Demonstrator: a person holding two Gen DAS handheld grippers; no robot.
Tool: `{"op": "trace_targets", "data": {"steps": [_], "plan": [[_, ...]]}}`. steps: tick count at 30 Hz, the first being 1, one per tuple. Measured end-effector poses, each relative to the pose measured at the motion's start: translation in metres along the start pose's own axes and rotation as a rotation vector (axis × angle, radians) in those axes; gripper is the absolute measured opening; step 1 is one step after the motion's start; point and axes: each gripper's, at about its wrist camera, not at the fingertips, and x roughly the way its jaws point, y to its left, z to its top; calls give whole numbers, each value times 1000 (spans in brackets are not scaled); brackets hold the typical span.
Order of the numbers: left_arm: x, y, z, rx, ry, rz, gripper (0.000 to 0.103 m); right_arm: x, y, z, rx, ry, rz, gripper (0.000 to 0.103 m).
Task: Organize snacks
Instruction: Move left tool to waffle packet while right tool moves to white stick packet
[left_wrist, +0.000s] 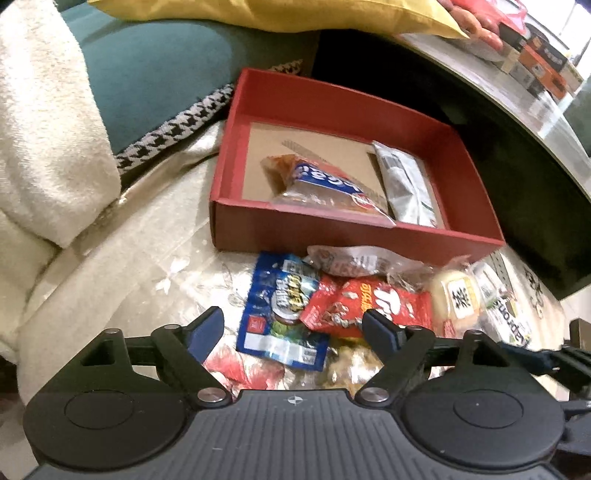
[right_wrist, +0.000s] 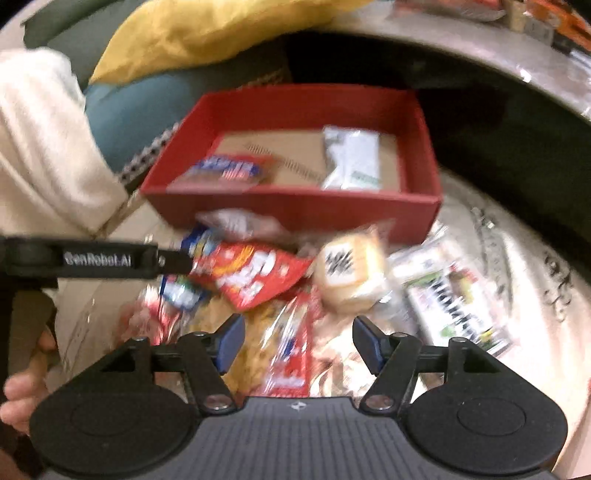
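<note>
A red box (left_wrist: 354, 229) stands on the patterned cloth. Inside it lie a blue-and-red snack pack (left_wrist: 325, 181) and a grey-white pouch (left_wrist: 404, 181). Loose snacks are piled in front of it: a blue packet (left_wrist: 273, 314), a red packet (left_wrist: 369, 299), a clear wrapped one (left_wrist: 354, 260) and a round yellow pastry (left_wrist: 456, 299). My left gripper (left_wrist: 293, 325) hovers open over the blue and red packets, pinching nothing. In the blurred right wrist view, my right gripper (right_wrist: 299, 332) is open above a clear red-and-white snack pack (right_wrist: 291, 354), short of the red box (right_wrist: 295, 210).
A cream blanket (left_wrist: 44, 147), a teal cushion (left_wrist: 155, 74) and a yellow cushion (left_wrist: 295, 14) lie behind and left of the box. A dark table with a grey top (left_wrist: 517, 96) curves along the right. A hand (right_wrist: 22, 384) holds the black bar of the left tool (right_wrist: 96, 260).
</note>
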Motion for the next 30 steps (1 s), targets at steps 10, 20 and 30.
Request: {"op": "trace_targets", "data": {"steps": [10, 20, 30], "plan": [[-6, -22, -16, 46, 43, -130, 93, -25, -37, -10, 108, -43, -61, 62], [41, -64, -36, 108, 150, -81, 103, -30, -69, -7, 193, -53, -66, 62], [33, -57, -37, 105, 122, -51, 83, -21, -62, 16, 187, -69, -21, 62]]}}
